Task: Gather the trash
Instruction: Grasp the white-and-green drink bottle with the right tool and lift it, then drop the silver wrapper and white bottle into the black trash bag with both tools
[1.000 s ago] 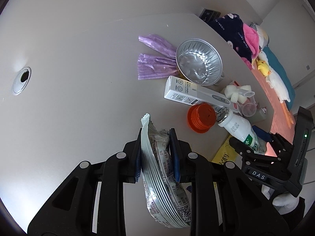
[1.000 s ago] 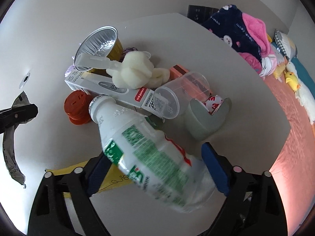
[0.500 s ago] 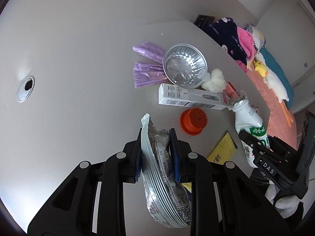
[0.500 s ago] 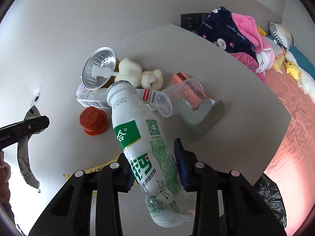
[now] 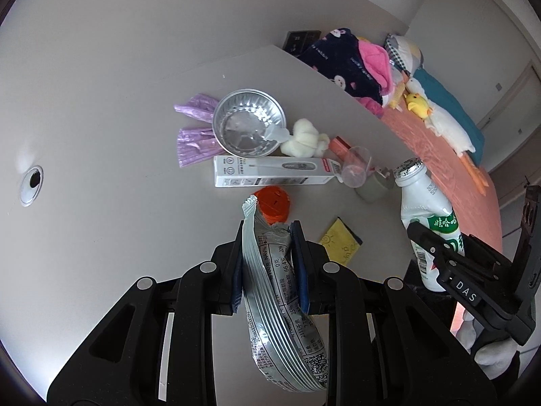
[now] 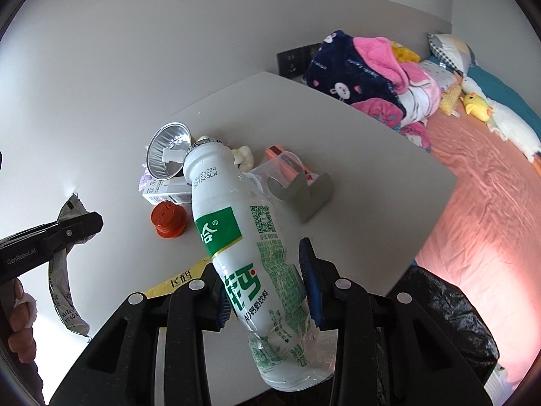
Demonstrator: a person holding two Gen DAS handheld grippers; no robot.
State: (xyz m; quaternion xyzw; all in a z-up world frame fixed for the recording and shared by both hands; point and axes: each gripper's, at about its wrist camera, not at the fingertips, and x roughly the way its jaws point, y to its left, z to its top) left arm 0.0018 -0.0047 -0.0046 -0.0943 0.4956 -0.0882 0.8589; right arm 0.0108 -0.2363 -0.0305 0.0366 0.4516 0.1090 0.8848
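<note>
Right gripper [image 6: 267, 287]: closed on a white drink bottle [image 6: 243, 247], clamped across its lower body, long axis tilted with the neck up and away, clear of the table [image 6: 338, 135]. Left gripper [image 5: 267, 267]: closed on a silver snack wrapper [image 5: 280, 304], which hangs down below the jaws. Black trash bag [image 6: 439, 314]: at the near table edge, low and to the right of the right gripper, close beside the bottle's base; judged the likely drop point, and the right gripper is the nearer. Left on the table: orange cap [image 5: 274, 203], white box [image 5: 274, 176], foil bowl [image 5: 248, 127].
</note>
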